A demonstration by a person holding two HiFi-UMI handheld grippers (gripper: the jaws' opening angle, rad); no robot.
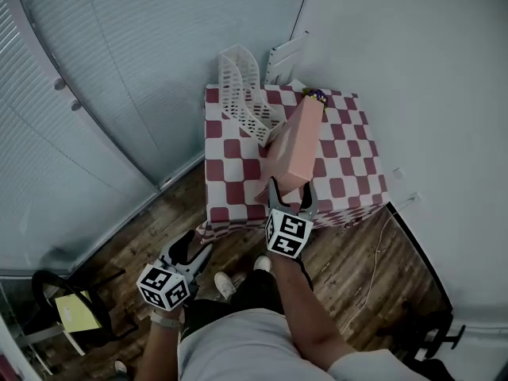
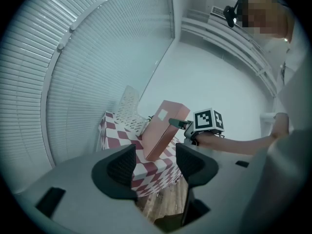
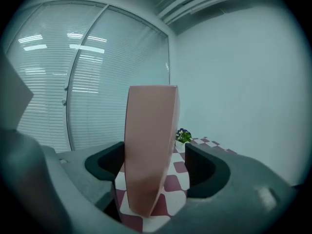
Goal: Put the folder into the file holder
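A pink box folder (image 1: 295,145) hangs tilted over the red-and-white checked table (image 1: 349,182). My right gripper (image 1: 291,191) is shut on its near end. In the right gripper view the folder (image 3: 148,150) stands upright between the jaws and fills most of the gap. The white perforated file holder (image 1: 246,94) stands at the table's far left corner, just beyond the folder's far end. My left gripper (image 1: 193,250) is low and to the left, off the table over the floor, open with nothing in it. The left gripper view shows the folder (image 2: 163,128) and file holder (image 2: 127,108) beyond its jaws (image 2: 155,165).
A small potted plant (image 1: 316,95) sits at the table's far edge by the white wall. Blinds behind glass curve along the left. A dark chair (image 1: 71,308) with a yellow item stands at lower left. A cable (image 1: 381,244) runs across the wood floor on the right.
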